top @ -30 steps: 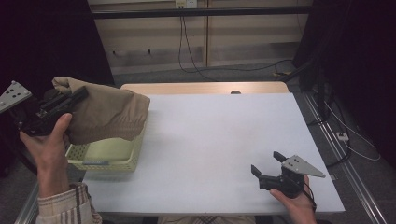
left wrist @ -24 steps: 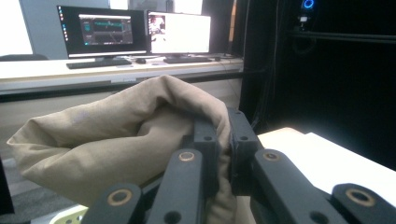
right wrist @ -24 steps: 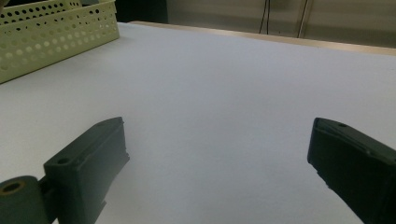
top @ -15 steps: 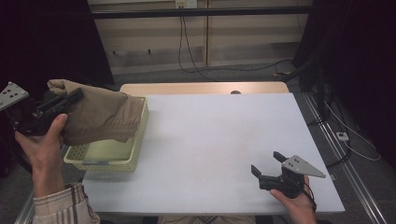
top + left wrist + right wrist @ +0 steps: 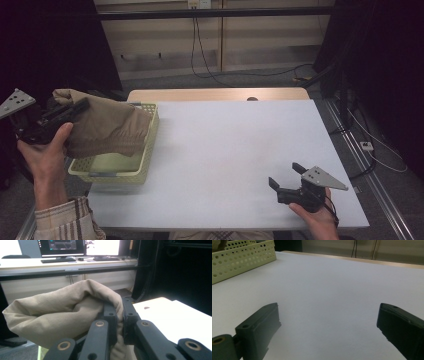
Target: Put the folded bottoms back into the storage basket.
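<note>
A bunched tan cloth hangs over the left half of a pale yellow perforated basket at the table's left edge. My left gripper is shut on the cloth's upper fold and holds it above the basket. In the left gripper view the two black jaws pinch the tan cloth tightly, and my left gripper points toward the table's far side. My right gripper rests near the table's front right edge, open, with bare white table between its jaws. In the right gripper view my right gripper faces the basket.
The white table stretches wide between the basket and the right hand. A wooden strip runs along its far edge. Cables trail on the floor behind. A desk with monitors stands beyond the cloth in the left gripper view.
My left hand has carried the cloth leftward and slightly down, uncovering more of the basket's right side. The right gripper has stayed still.
</note>
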